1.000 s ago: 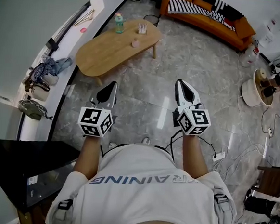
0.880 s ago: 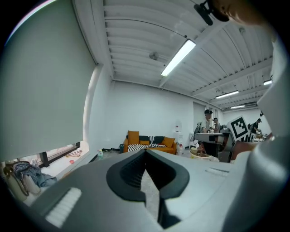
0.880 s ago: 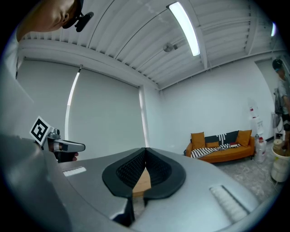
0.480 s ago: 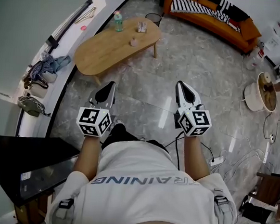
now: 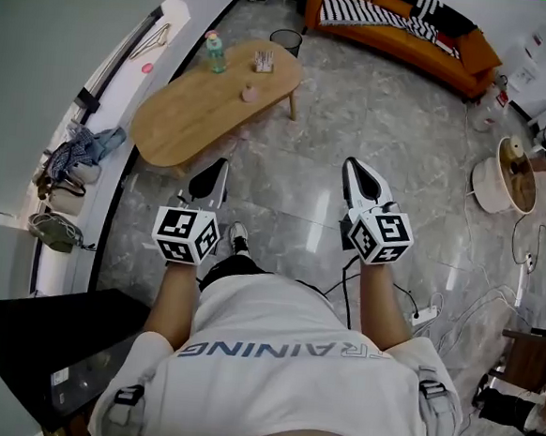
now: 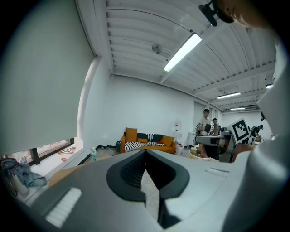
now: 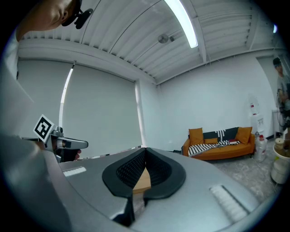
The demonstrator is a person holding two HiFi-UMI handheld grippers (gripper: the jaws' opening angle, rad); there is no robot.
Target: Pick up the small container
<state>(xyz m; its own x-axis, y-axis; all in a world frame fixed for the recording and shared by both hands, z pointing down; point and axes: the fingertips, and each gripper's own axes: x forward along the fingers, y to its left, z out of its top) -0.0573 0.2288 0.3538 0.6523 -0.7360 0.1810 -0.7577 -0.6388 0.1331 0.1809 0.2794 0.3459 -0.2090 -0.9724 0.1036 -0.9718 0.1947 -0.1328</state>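
Note:
The small pink container [image 5: 249, 93] stands on an oval wooden coffee table [image 5: 192, 117] at the far left of the head view. A green-capped bottle [image 5: 214, 52] and a clear holder with sticks [image 5: 263, 62] stand near it. Both grippers are held out at waist height over the marble floor, well short of the table. My left gripper [image 5: 223, 165] is shut and empty, its tips meeting [image 6: 145, 151]. My right gripper [image 5: 352, 163] is also shut with nothing in it [image 7: 145, 149]. A strip of the table [image 7: 142, 181] shows through the right gripper's jaw opening.
An orange sofa [image 5: 401, 30] lines the back wall, with a dark bin [image 5: 287, 40] beside it. A round white appliance [image 5: 505, 179] and floor cables [image 5: 450, 297] lie to the right. A window ledge with clothes and bags [image 5: 71, 154] runs along the left, above a black cabinet [image 5: 52, 341].
The person has stepped across the floor, a foot now showing below the left gripper. The table has drifted left in the head view. Both grippers keep their pose, shut.

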